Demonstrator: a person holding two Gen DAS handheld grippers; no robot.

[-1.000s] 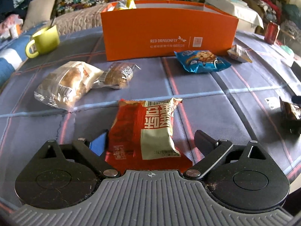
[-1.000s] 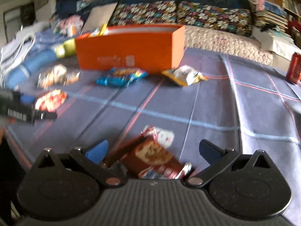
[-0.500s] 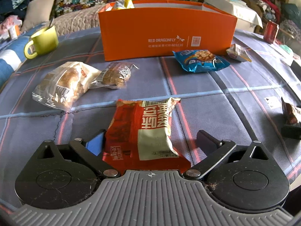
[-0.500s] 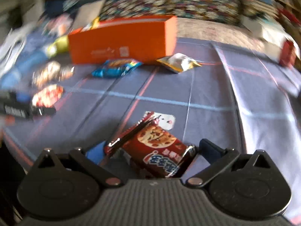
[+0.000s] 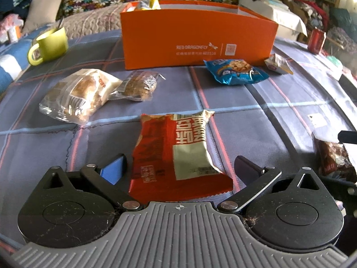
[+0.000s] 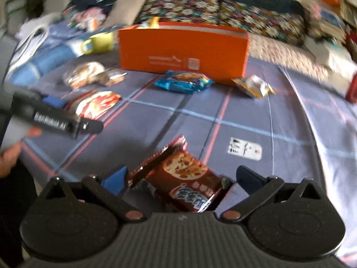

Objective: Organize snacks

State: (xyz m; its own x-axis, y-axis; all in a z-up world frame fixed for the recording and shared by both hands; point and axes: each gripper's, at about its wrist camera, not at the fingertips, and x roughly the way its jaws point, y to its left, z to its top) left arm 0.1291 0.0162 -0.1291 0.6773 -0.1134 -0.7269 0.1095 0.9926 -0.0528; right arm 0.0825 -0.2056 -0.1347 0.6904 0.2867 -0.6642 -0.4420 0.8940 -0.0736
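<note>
Glossy foil packet [image 5: 176,154] on matt woven cloth [image 5: 256,116]

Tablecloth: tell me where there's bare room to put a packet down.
The tablecloth is bare between the red-and-cream packet and the blue cookie packet, and from there rightward toward the white label. It is crowded in front of the orange box and around the two clear-wrapped pastries at left.

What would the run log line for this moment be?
left gripper: open around red-and-cream foil snack packet | right gripper: open around dark red cookie packet

6 snack pkts [image 5: 176,151], 1 box [image 5: 198,40], 1 mug [image 5: 50,44], 1 can [image 5: 316,40].
</note>
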